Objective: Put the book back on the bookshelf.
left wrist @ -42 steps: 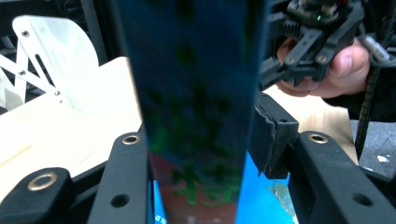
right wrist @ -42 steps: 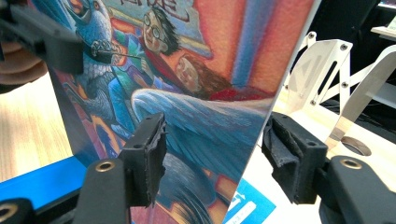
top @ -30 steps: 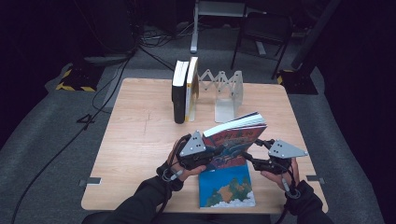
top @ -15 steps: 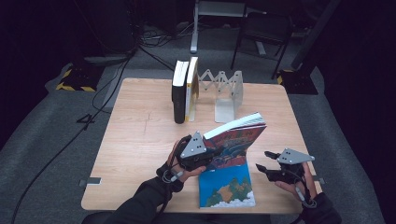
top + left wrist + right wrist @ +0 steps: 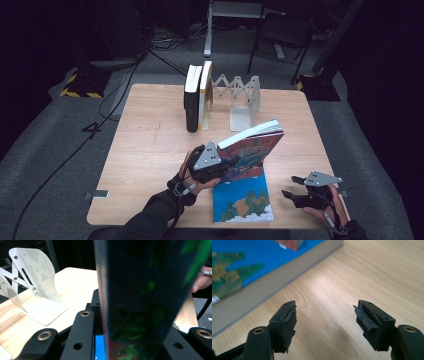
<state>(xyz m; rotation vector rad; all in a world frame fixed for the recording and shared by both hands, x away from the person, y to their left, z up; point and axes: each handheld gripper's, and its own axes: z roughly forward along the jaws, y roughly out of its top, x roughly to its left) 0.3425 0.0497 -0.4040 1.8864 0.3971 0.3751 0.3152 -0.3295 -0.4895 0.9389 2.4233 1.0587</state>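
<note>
While the left gripper (image 5: 227, 167) clamps the tilted book (image 5: 252, 147), the right gripper (image 5: 294, 187) has just been opening, empty

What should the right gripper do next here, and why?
Probably slide the right gripper left to the flat book's edge and pinch it. Its jaws have just been opening, with nothing between them, low over the table beside that book, while the left gripper holds the other book raised.
</note>
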